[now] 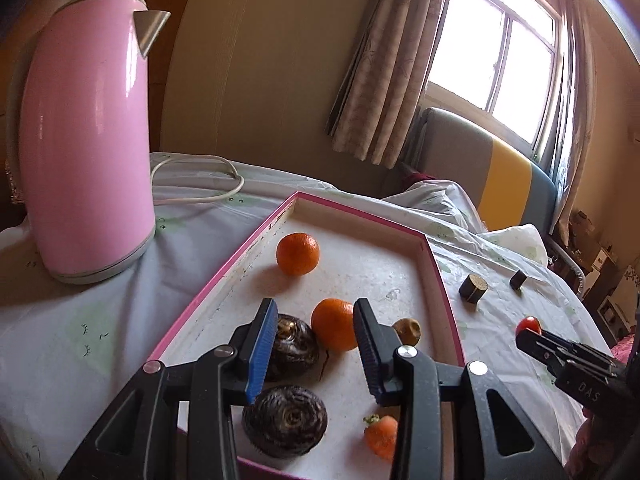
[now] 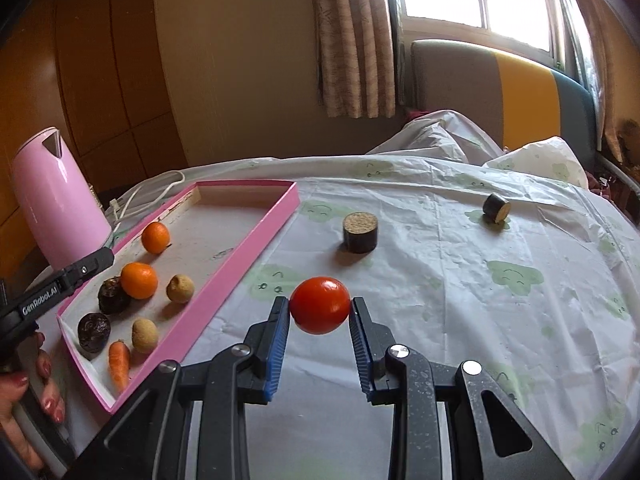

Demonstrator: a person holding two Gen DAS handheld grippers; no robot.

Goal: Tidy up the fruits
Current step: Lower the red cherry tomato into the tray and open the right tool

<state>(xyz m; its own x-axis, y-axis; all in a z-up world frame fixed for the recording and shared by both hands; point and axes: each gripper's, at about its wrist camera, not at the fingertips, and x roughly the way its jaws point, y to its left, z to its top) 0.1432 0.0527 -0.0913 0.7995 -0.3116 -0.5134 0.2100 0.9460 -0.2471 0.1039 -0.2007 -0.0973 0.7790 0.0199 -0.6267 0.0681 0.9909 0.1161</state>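
A pink-rimmed tray (image 1: 224, 276) (image 2: 240, 256) lies on the table with two oranges (image 1: 298, 254) (image 1: 334, 324), two dark round fruits (image 1: 294, 346) (image 1: 286, 420), a brown fruit (image 1: 407, 331) and a small carrot (image 1: 382, 436). The right wrist view shows two brown fruits (image 2: 181, 289) (image 2: 145, 335) in it. My left gripper (image 1: 316, 348) is open and empty above the tray. My right gripper (image 2: 320, 312) is shut on a red tomato (image 2: 320, 306) above the tablecloth, right of the tray; the tomato also shows in the left wrist view (image 1: 529, 325).
A pink kettle (image 1: 86, 136) with a white cord (image 1: 200, 184) stands left of the tray. Two dark cork-topped cylinders (image 2: 360, 233) (image 2: 496, 208) sit on the tablecloth to the right. A couch and a window are behind.
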